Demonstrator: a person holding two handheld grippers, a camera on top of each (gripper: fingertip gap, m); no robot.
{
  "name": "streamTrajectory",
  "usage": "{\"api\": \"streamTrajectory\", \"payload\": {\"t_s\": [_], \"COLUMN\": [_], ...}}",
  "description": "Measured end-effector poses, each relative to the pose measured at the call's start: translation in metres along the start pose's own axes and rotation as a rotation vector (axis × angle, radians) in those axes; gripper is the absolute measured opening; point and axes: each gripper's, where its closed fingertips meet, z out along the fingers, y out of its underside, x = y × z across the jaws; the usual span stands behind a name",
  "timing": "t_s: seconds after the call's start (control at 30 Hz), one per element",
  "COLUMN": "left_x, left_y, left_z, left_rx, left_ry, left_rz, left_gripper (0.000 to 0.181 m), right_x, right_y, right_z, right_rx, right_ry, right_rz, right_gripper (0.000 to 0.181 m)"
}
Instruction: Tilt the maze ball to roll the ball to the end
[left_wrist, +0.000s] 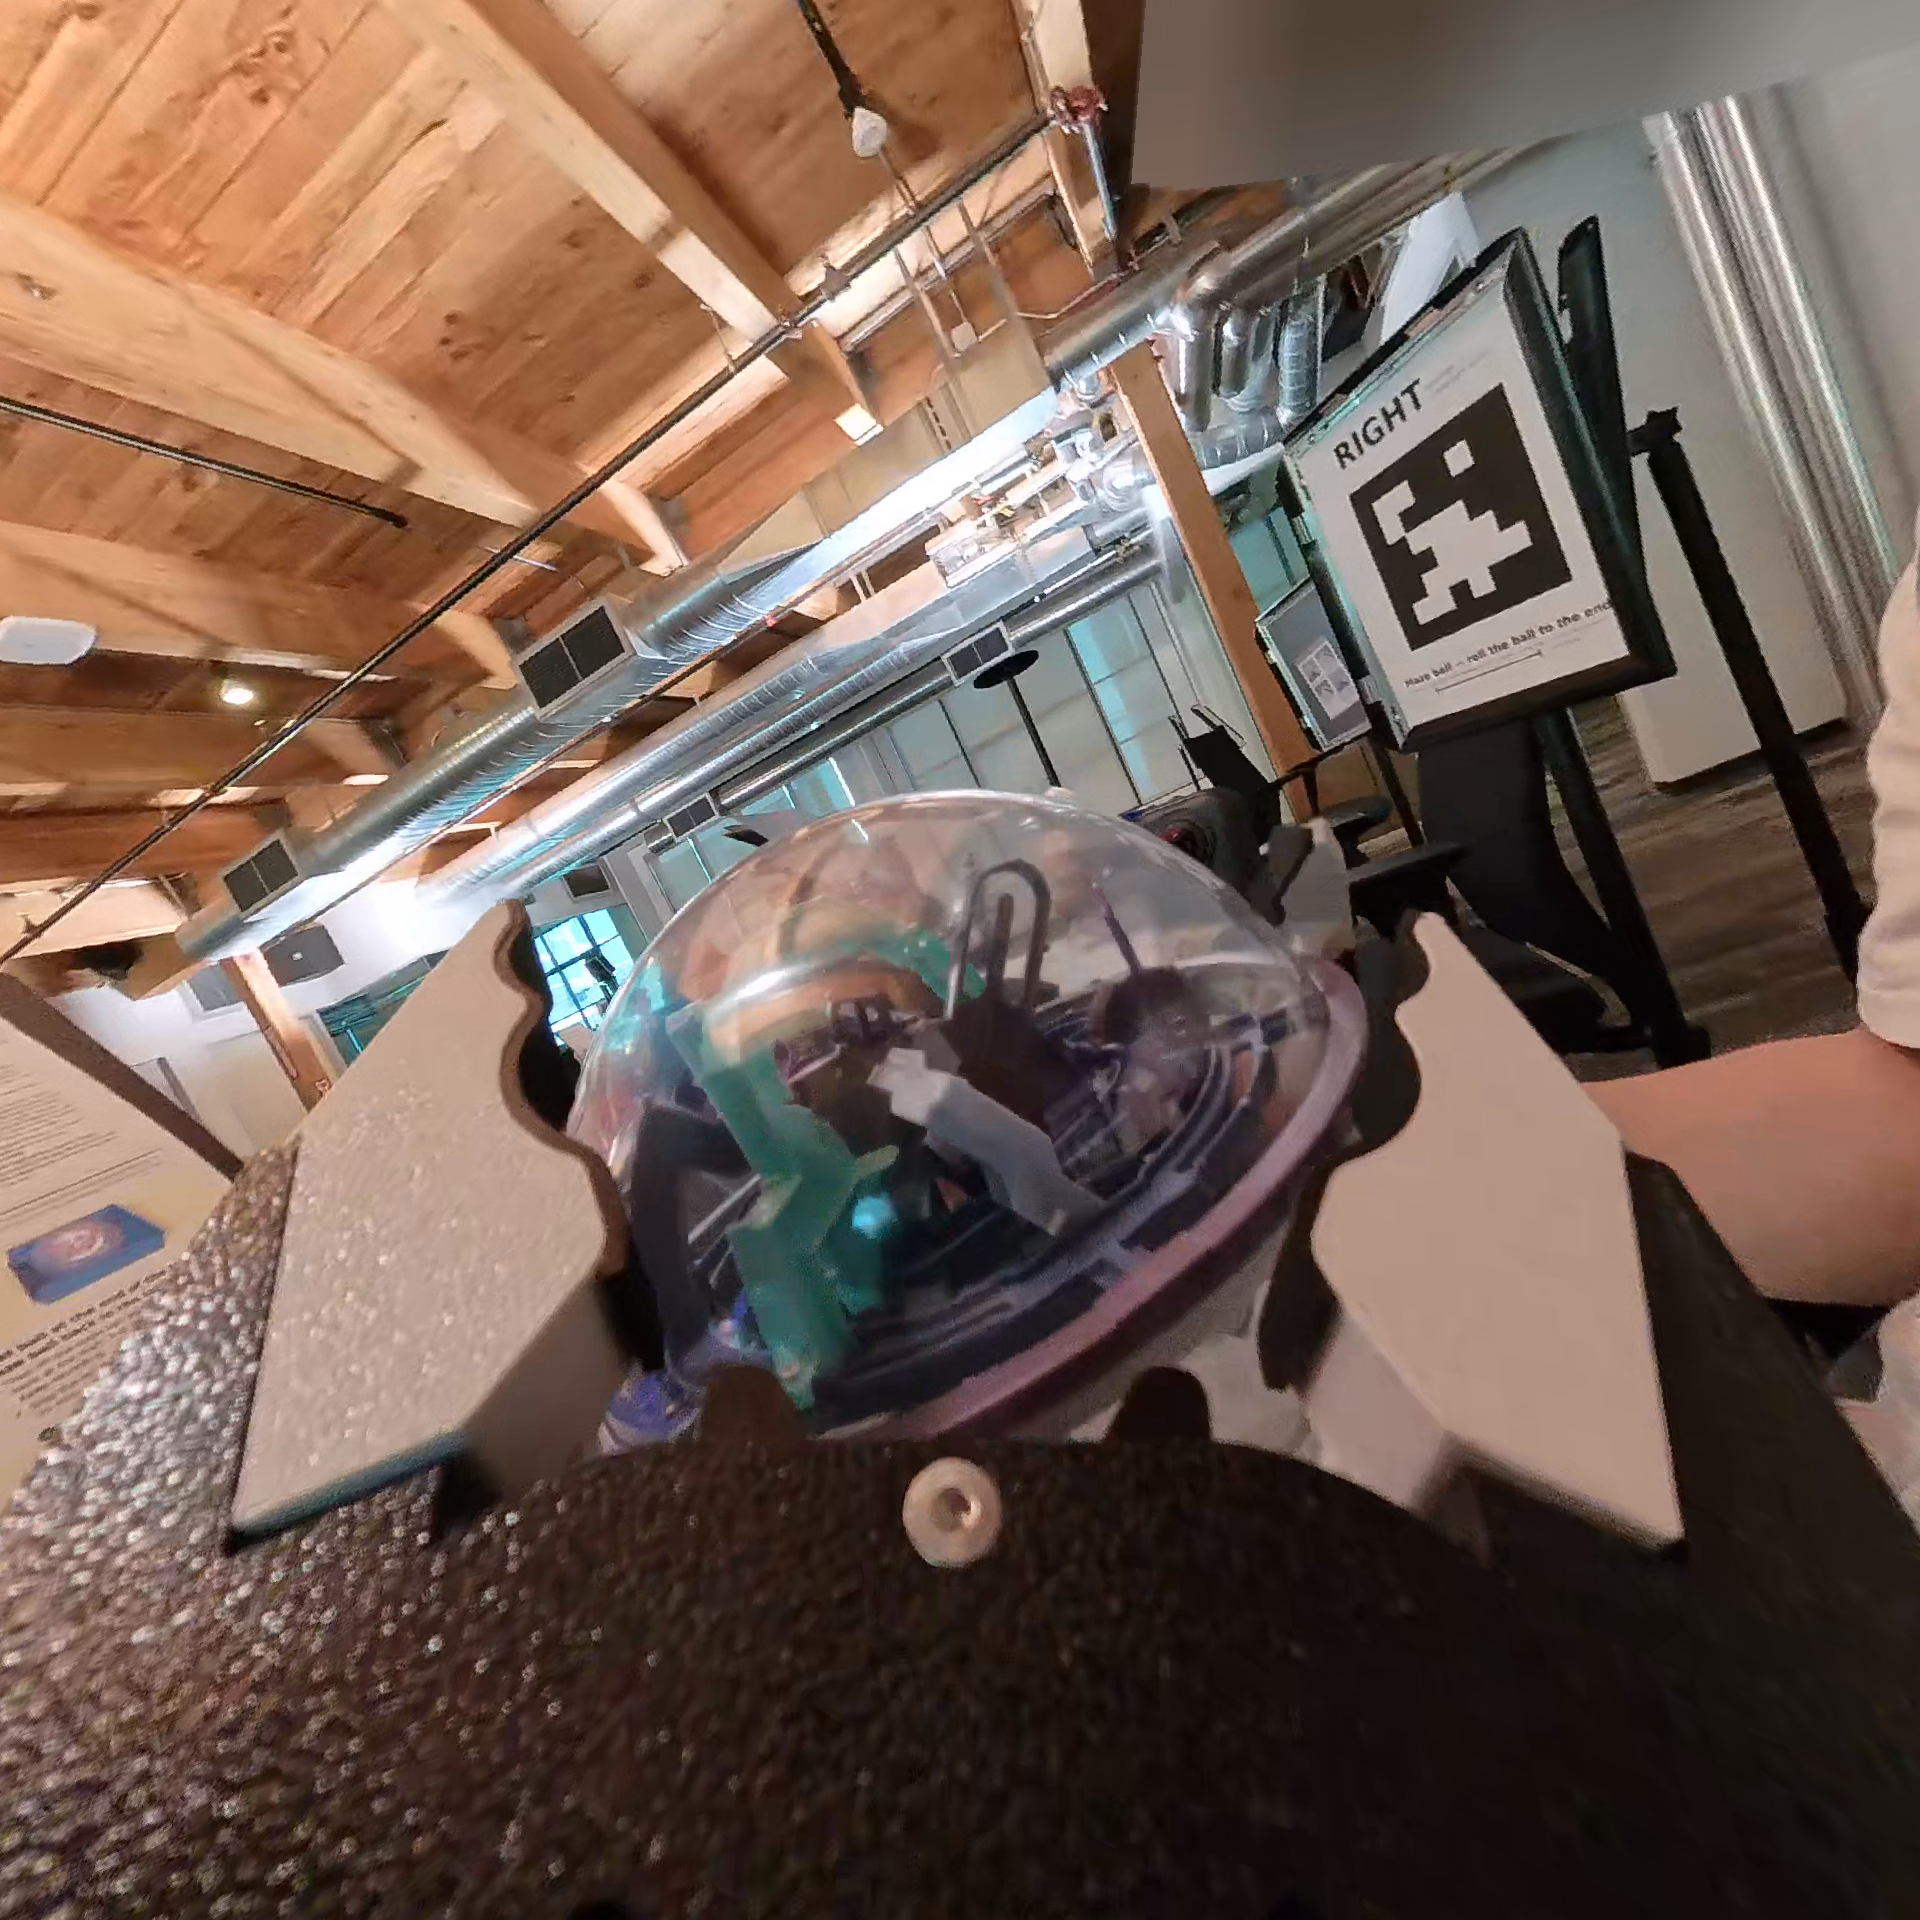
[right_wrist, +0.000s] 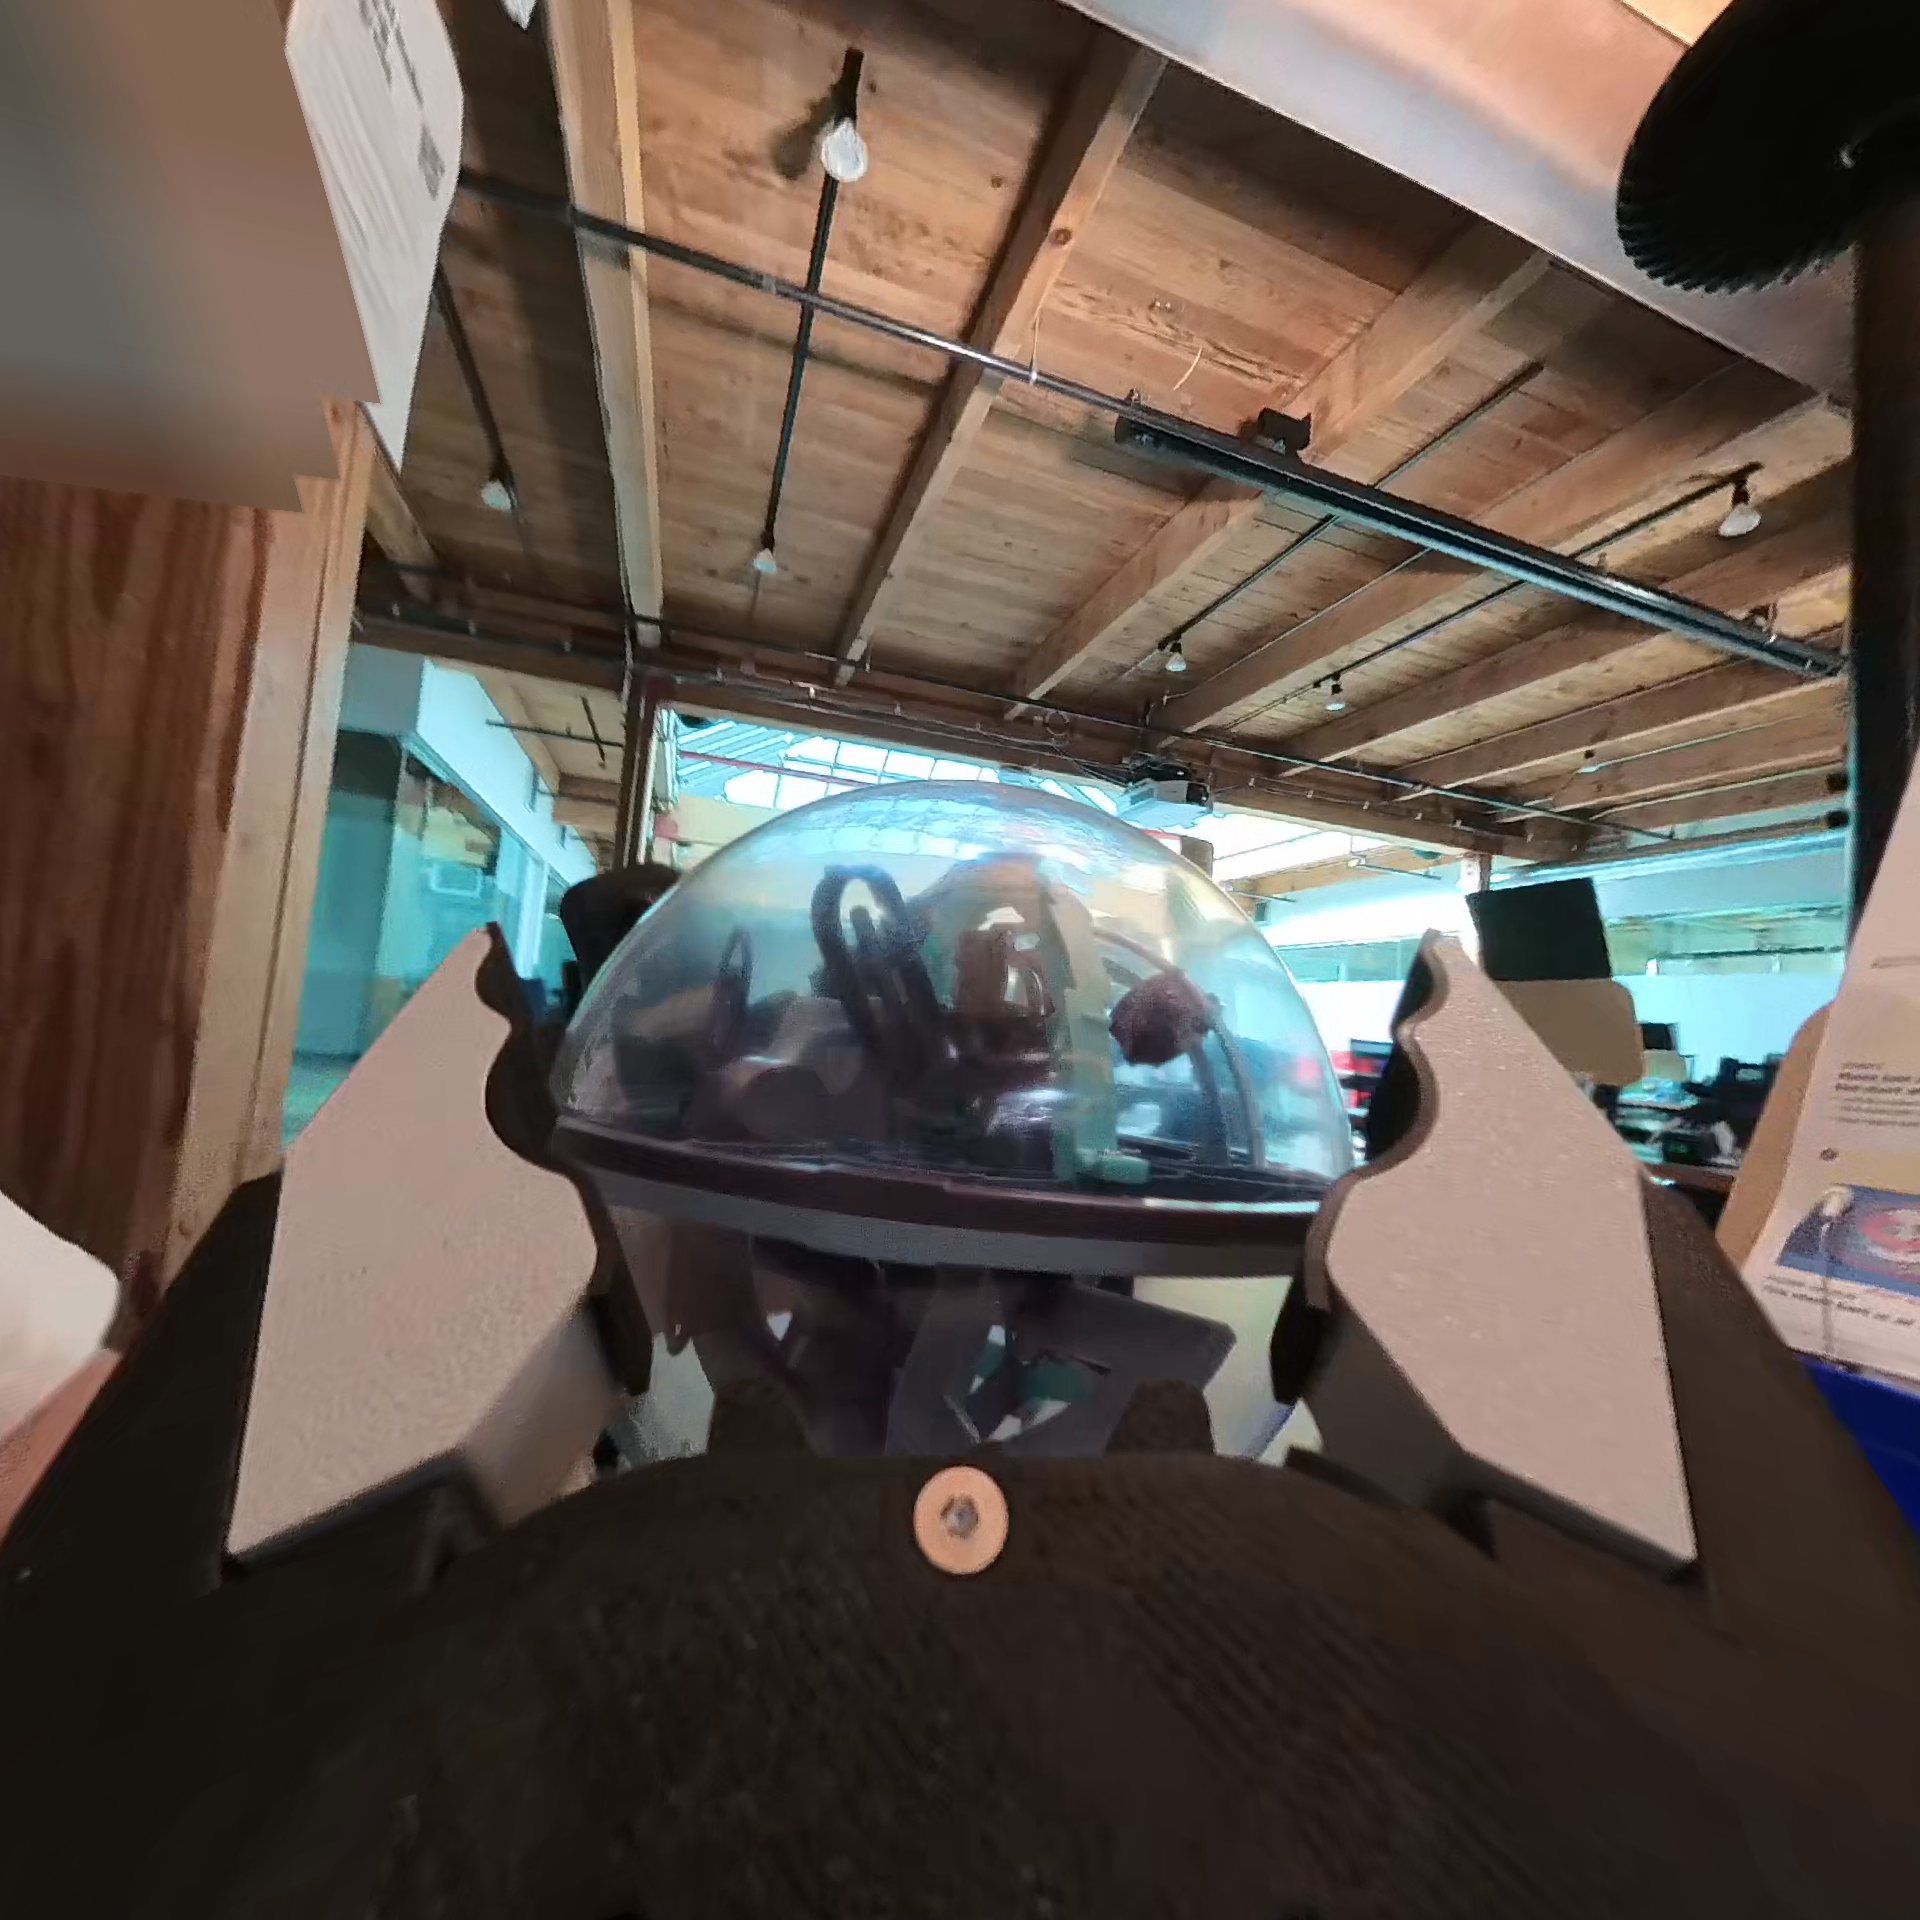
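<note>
- Clear plastic dome of the maze ball (left_wrist: 966, 1049) sits between both claws, held up in the air – wooden ceiling behind it.
- left gripper (left_wrist: 966, 1039): fingers clamped on the sphere at its dark equator band.
- right gripper (right_wrist: 961, 1049): also closed on the ball, fingers (right_wrist: 436, 1143) pressing at the rim seam.
- Handling guess – light, rigid, smooth shell; likely slippery, could crack if squeezed. Best hold is the equator ridge.
- Small inner ball not clearly visible; progress cannot be told.

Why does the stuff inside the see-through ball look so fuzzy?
Left wrist view: the maze ball has smeared, blurry tracks, and its clear dome mirrors the room. Right wrist view: bright windows behind it leave the inside dark and soft.
</note>
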Motion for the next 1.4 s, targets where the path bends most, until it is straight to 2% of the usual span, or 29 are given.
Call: {"api": "streamTrajectory", "payload": {"t_s": [0.17,0.33,0.43,0.5,0.57,0.8,1.0,1.07,1.27,1.4], "left_x": [0.007,0.007,0.003,0.000,-0.001,0.010,0.012,0.012,0.010,0.008], "left_y": [-0.016,-0.018,-0.012,-0.017,-0.022,-0.018,-0.018,-0.022,-0.035,-0.047], "left_z": [-0.004,-0.002,0.002,0.003,0.004,0.009,0.007,0.005,0.001,0.001], "left_rx": [0.050,0.030,-0.024,-0.003,0.028,0.016,0.023,0.050,0.126,0.183], "left_ry": [0.034,0.028,0.006,-0.008,-0.008,0.019,0.043,0.051,0.048,0.029], "left_rz": [-0.005,0.010,-0.040,-0.091,-0.115,-0.016,-0.023,-0.029,-0.087,-0.136], "left_gripper": [0.150,0.151,0.155,0.156,0.157,0.157,0.154,0.152,0.153,0.153], "right_x": [-0.021,-0.028,-0.027,-0.026,-0.026,-0.030,-0.032,-0.033,-0.043,-0.044], "right_y": [-0.003,-0.010,-0.009,-0.006,-0.008,-0.011,-0.020,-0.028,-0.028,-0.034], "right_z": [-0.001,0.001,0.001,0.001,0.000,-0.005,-0.004,-0.005,0.000,-0.002], "right_rx": [0.036,0.067,0.055,0.033,0.049,0.061,0.103,0.140,0.141,0.178], "right_ry": [-0.067,-0.074,-0.063,-0.059,-0.064,-0.098,-0.109,-0.116,-0.110,-0.114], "right_rz": [-0.162,-0.229,-0.286,-0.318,-0.319,-0.327,-0.255,-0.205,-0.289,-0.272], "right_gripper": [0.153,0.152,0.152,0.152,0.152,0.154,0.153,0.149,0.147,0.147]}}
